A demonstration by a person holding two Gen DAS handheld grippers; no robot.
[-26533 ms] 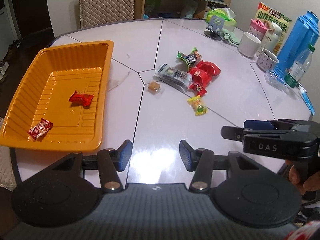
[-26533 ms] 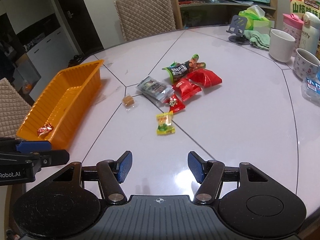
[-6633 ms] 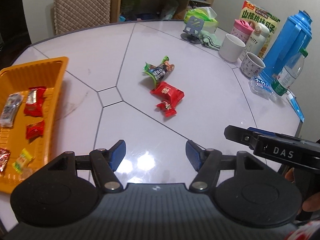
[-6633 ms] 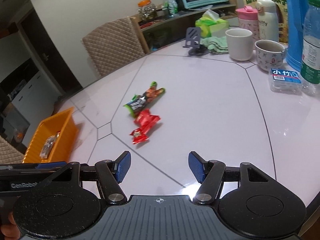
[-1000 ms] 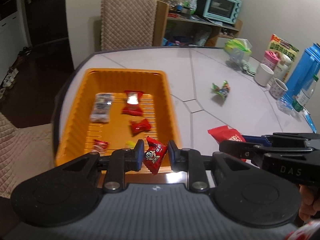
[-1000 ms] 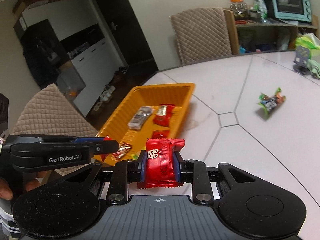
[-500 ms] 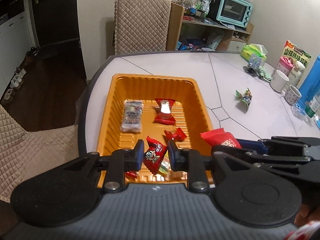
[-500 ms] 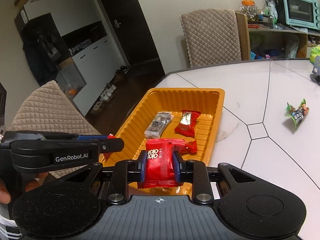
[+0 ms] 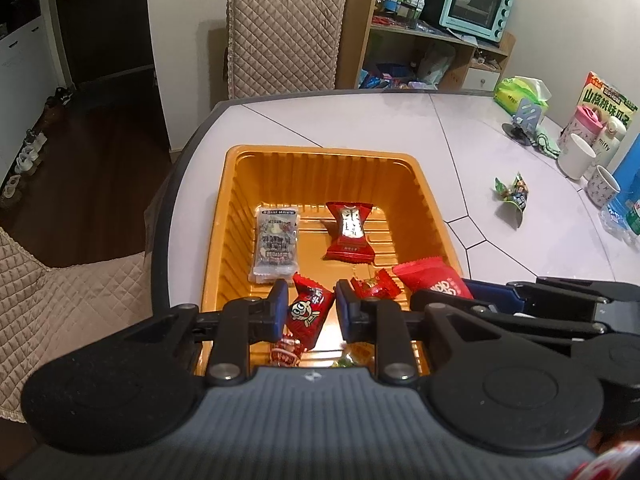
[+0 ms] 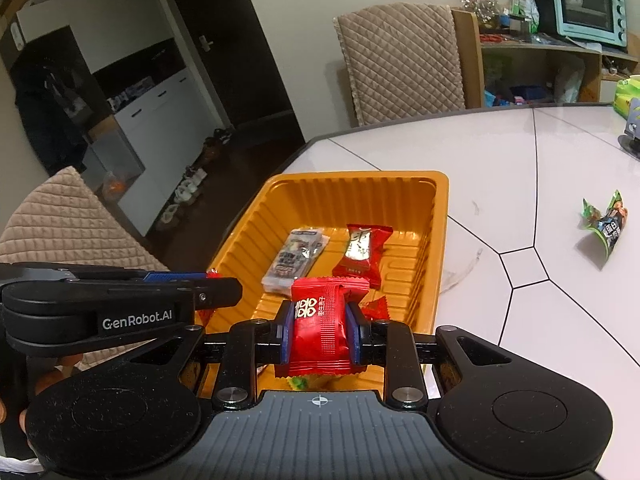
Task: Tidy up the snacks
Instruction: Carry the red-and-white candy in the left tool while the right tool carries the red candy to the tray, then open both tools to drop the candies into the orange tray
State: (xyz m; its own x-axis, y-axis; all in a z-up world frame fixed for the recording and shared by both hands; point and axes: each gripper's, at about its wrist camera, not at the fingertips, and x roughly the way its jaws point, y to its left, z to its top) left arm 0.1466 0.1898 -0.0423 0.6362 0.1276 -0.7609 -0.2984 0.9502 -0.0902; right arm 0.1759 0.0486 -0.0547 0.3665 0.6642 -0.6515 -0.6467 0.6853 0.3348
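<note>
Candy (image 9: 308, 312) (left gripper (image 9: 308, 314)) escapes right wrist view.

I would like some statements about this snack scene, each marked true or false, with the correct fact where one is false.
1. The left gripper is shut on a small red candy packet with a cartoon face. True.
2. The right gripper is open and holds nothing. False: it is shut on a red foil snack packet with white characters.
3. The ribbed orange plastic tray holds a clear-wrapped grey snack bar. True.
4. The green crinkled snack wrapper lies inside the tray. False: it lies on the white tabletop, apart from the tray.
</note>
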